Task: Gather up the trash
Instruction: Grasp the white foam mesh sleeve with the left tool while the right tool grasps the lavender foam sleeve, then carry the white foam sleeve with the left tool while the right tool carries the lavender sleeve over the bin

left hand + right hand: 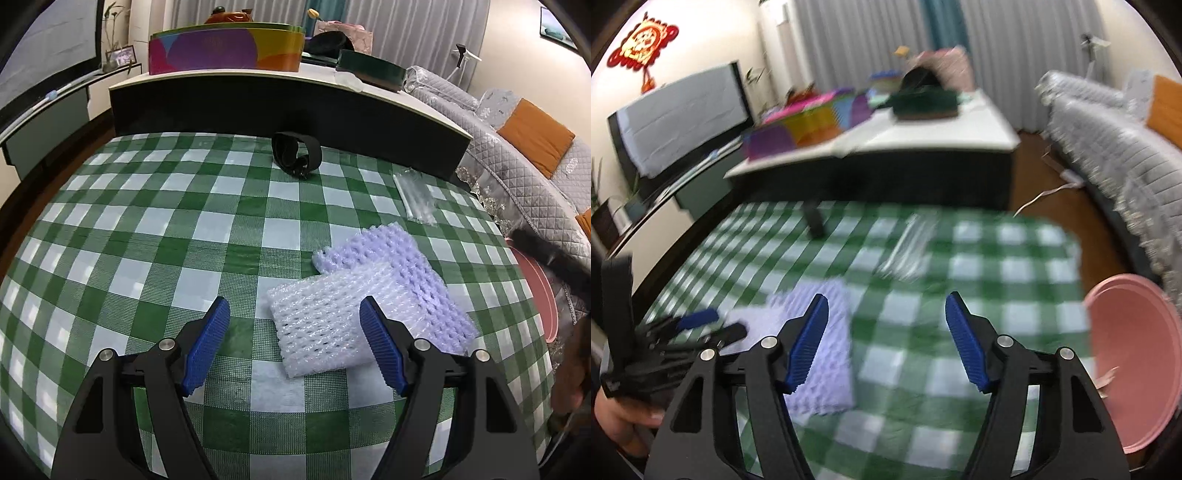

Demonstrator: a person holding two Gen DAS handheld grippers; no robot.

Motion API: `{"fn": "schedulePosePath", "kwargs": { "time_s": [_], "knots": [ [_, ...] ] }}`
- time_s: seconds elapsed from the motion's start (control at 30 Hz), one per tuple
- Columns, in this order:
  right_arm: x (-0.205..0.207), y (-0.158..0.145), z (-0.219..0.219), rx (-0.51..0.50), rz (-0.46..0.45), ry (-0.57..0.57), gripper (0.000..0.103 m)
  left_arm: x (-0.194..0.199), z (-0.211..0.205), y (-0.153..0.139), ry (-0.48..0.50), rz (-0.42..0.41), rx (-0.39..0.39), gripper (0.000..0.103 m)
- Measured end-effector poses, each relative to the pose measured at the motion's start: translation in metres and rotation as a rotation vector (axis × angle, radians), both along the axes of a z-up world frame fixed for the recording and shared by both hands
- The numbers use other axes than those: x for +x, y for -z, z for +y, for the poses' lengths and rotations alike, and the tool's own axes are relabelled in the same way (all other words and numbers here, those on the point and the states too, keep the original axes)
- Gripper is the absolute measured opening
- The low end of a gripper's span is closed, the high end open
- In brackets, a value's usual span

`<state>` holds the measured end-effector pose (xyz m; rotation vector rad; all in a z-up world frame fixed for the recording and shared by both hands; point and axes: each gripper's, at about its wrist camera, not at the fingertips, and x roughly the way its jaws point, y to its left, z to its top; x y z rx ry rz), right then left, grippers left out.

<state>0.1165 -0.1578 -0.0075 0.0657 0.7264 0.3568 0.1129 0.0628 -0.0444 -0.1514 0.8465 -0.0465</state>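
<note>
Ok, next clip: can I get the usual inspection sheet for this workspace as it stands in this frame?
Surface: table with green-and-white checked cloth, flat, no spills seen.
Job's things: white foam net overlapping a purple foam net; clear plastic wrapper near the far right edge; pink bin beside the table's right edge.
Clutter: black strap at the far edge.
Grippers: left gripper open, empty, poised at the white net; right gripper open, empty, view motion-blurred.
Cables: white cord on the floor by the sofa.
Surroundings: higher table with colourful box; grey quilted sofa; curtains.
</note>
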Motion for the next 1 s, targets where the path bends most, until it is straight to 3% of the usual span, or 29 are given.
{"fn": "schedulePosePath", "kwargs": {
  "time_s": [0.2, 0.4, 0.47, 0.53, 1.0],
  "knots": [
    [0.004, 0.031, 0.029, -0.042, 0.091, -0.081, 0.054, 0.003, -0.001, 0.007, 0.014, 0.025, -0.010, 0.063],
    [0.003, 0.047, 0.042, -0.091, 0.150, -0.147, 0.025, 0.002, -0.006, 0.009, 0.060, 0.028, -0.022, 0.034],
    [0.001, 0.049, 0.047, -0.106, 0.146, -0.162, 0.012, 0.001, -0.008, 0.006, 0.065, 0.022, -0.007, 0.015],
    [-0.002, 0.047, 0.047, -0.112, 0.140, -0.165, 0.008, 0.000, -0.006, 0.003, 0.065, 0.013, -0.013, 0.009],
    [-0.019, 0.003, 0.004, -0.095, 0.021, -0.046, 0.006, -0.024, -0.005, -0.043, 0.027, -0.156, -0.001, 0.005]
  ]
}}
